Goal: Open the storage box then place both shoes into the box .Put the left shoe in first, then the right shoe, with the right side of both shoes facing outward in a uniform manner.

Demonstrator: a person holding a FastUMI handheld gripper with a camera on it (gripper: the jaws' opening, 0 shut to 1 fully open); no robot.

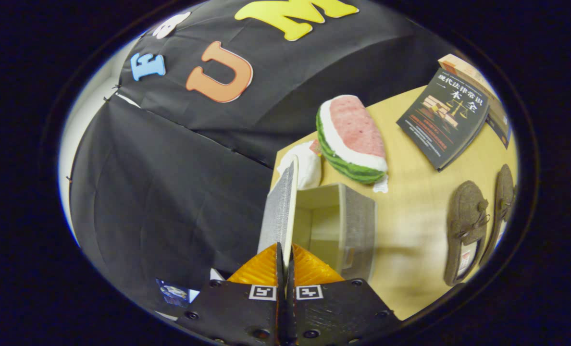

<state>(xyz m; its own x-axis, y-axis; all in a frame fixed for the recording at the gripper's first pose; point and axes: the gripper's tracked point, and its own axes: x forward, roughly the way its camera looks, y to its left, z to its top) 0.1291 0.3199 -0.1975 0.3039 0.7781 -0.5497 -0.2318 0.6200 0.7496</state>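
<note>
Between closed jaws, box lid [279, 206] upright, long edge running ahead over open box [336, 226].

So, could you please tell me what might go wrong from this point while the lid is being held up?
1. The fingers pinch only the edge of the lid, so it might slip and fall back over the open storage box.
2. The plush watermelon sits close behind the box and could be knocked if the lid swings farther.
3. Both shoes lie apart on the table, untouched; a dropped lid would block them.
</note>
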